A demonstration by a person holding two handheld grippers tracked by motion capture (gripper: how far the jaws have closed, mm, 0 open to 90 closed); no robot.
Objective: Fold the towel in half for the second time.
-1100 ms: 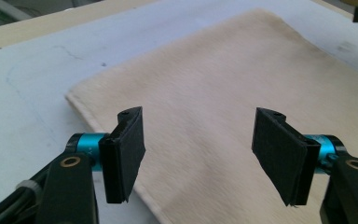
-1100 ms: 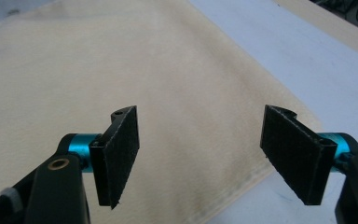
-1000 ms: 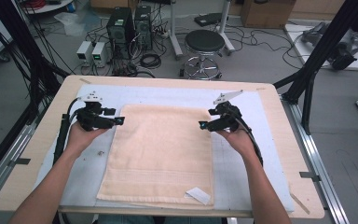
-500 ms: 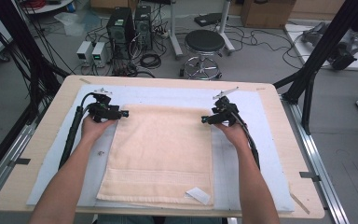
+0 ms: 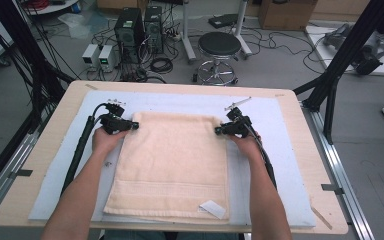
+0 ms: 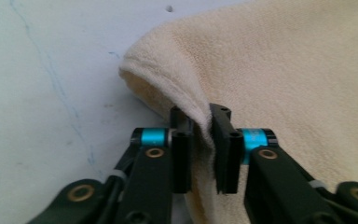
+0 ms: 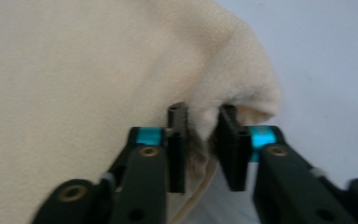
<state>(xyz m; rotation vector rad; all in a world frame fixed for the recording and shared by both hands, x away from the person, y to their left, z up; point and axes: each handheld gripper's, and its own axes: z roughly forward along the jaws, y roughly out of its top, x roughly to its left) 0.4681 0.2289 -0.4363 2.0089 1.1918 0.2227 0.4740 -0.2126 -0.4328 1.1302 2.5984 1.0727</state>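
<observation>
1. Right now a peach towel [image 5: 172,162] lies flat on the pale mat [image 5: 275,150] over the tabletop [image 5: 300,165], and the person has a gripper at each far corner.
2. On the left gripper [image 6: 200,140], the jaws are pinching a raised ridge of cloth just inside the corner; the right gripper [image 7: 200,140] has its jaws around a similar bunched fold, though the cloth there looks looser between them, so that hold may be the weaker one.
3. My guess is a fold is coming, far edge brought toward the near hem where the white label [image 5: 212,209] sits.
4. To do it well, I'd firm up the right pinch first, then lift both corners together and level, so the edge stays straight.
5. Carry them toward the person at one pace; a lagging side would skew the fold.
6. Lay the corners squarely over the near ones before letting go.
</observation>
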